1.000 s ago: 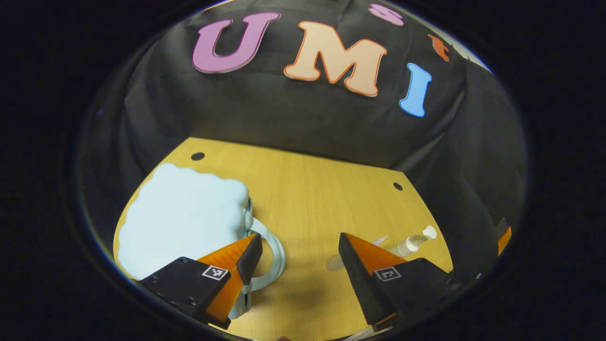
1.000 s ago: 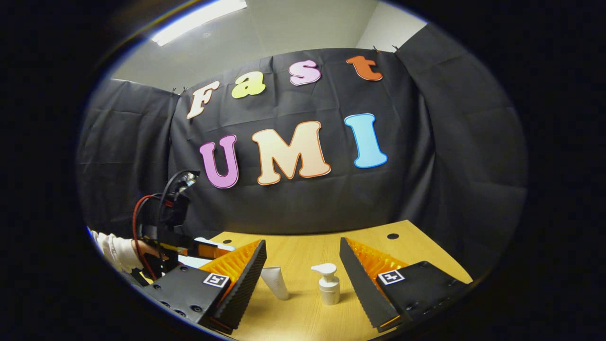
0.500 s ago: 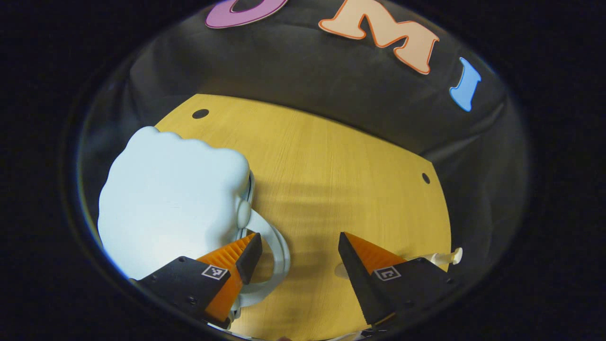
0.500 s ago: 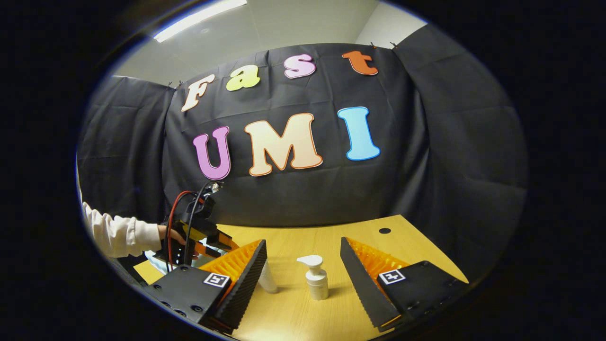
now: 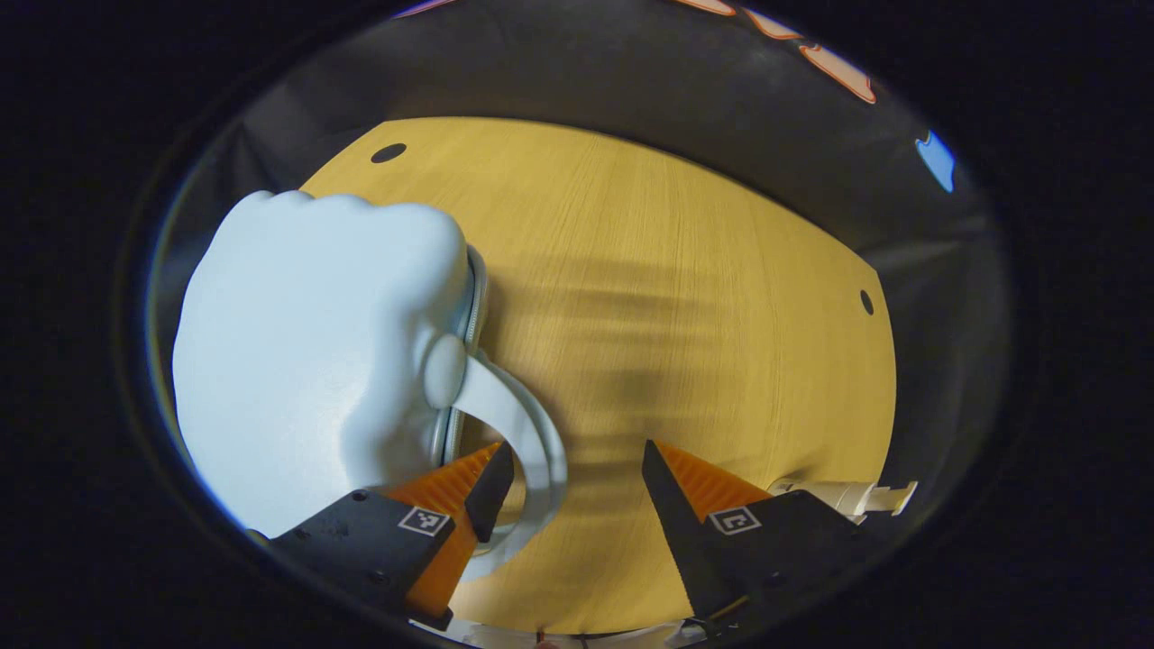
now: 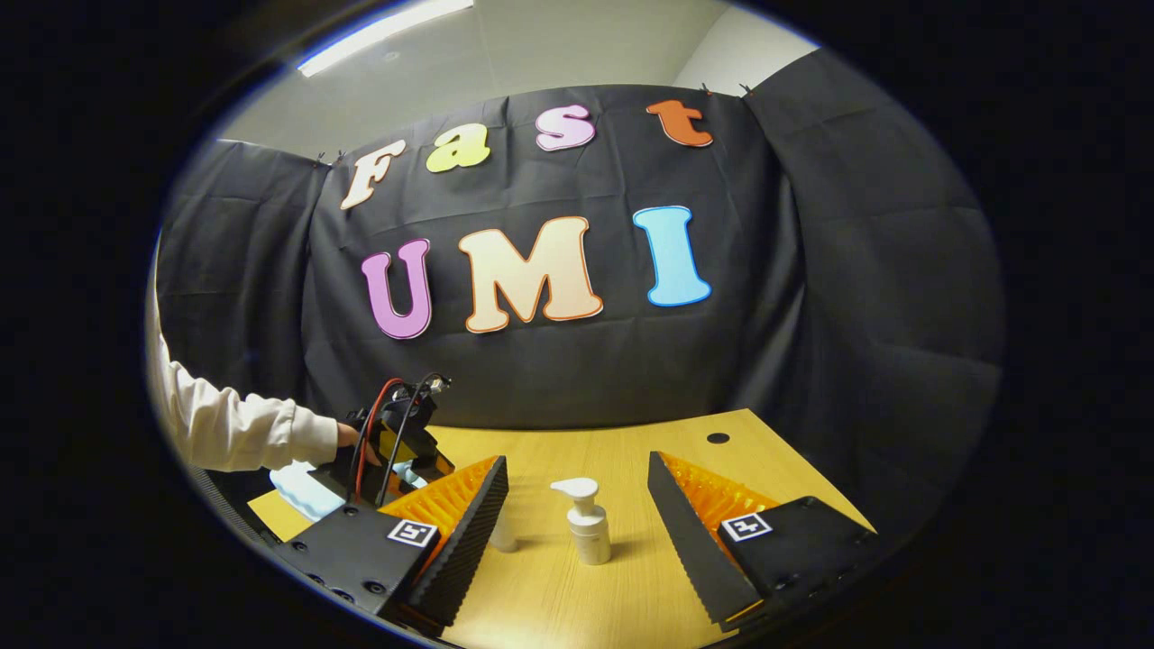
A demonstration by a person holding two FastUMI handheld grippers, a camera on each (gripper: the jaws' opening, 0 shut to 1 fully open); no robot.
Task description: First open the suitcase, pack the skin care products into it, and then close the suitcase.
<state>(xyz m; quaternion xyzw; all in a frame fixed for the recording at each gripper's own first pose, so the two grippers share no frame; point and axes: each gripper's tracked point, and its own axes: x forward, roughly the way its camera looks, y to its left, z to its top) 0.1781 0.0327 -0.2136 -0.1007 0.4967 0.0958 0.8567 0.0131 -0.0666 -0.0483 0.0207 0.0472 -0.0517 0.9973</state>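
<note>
Pale blue and shut, the suitcase (image 5: 315,351) lies on the wooden table (image 5: 685,297), its looped handle (image 5: 527,451) arching toward the left gripper (image 5: 568,469), whose spread fingers straddle it without pinching. No legible label shows anywhere. Since a second ago this gripper has dropped closer over the case. The right gripper (image 6: 577,505) hovers wide apart before the white pump bottle (image 6: 584,523); a tube (image 6: 503,536) stands beside it, half hidden.

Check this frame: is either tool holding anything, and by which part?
Nothing is held. The left tool is open, its fingers straddling the suitcase handle without closing on it. The right tool is open near the pump bottle.
</note>
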